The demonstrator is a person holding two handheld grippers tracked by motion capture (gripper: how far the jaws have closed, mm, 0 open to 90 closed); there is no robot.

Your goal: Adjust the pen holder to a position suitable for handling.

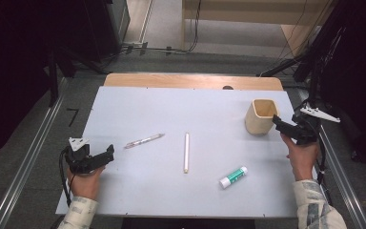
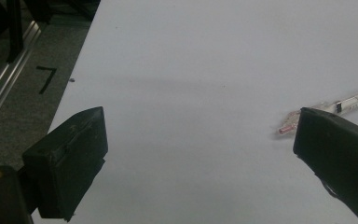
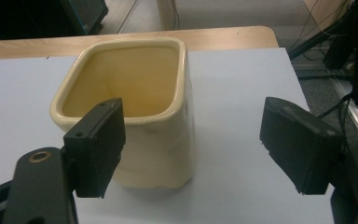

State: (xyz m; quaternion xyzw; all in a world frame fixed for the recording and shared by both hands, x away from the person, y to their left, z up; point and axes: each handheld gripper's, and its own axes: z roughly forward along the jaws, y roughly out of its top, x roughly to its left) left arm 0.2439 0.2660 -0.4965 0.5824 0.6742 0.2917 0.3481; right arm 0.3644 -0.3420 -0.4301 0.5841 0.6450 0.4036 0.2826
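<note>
We hold the right gripper point(image 1: 286, 128) with jaws spread at the cream square cup point(image 1: 261, 116), which stands upright near the worktop's point(image 1: 138, 102) far right corner, likely to steady it for loading. The left gripper point(image 1: 100, 156), jaws spread and empty, faces the clear pen point(image 1: 144, 140) nearby. In the left gripper view one jaw hides part of that pen; its markings are unreadable.

This looks like a lab or test room set up for recording. A pale sheet point(image 1: 138, 109) covers a wooden table point(image 1: 190, 81) that stands on grey carpet between metal floor rails point(image 1: 24, 167). Cables point(image 1: 171, 48) run across the floor behind it, dark equipment racks point(image 1: 100, 28) flank it, and a "7" point(image 1: 72, 116), probably tape, marks the floor.
</note>
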